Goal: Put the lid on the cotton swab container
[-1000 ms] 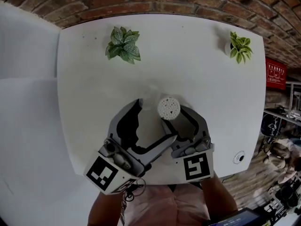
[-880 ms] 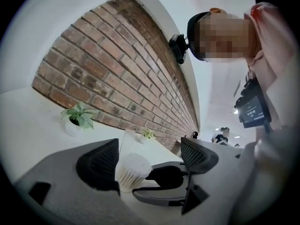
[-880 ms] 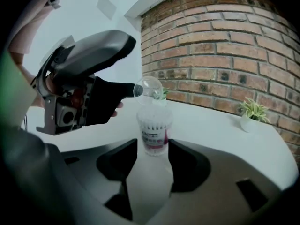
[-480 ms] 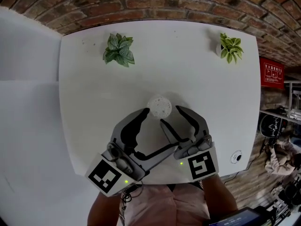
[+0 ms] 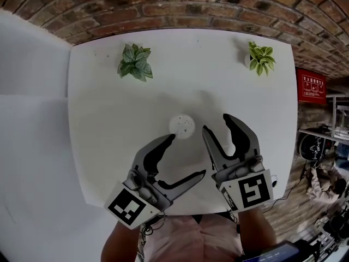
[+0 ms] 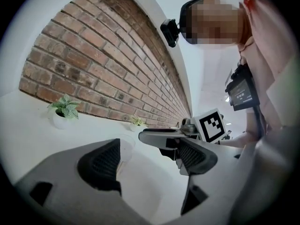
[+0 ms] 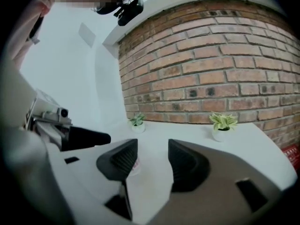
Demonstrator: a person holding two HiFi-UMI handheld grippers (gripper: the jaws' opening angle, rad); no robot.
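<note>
Head view: the cotton swab container (image 5: pixel 181 125) stands on the surface (image 5: pixel 109 91), just beyond my left tongs (image 5: pixel 188 155) and right tongs (image 5: pixel 216 123), both wide and empty. A second ago the right tongs clasped it. I judge it light, stiff and easily tipped, so grip its sides low. I cannot tell whether a lid is on.

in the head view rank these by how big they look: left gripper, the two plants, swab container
1. left gripper, largest, though it is also nearest the camera
2. left plant and right plant, about alike
3. container, slightly smaller
</note>
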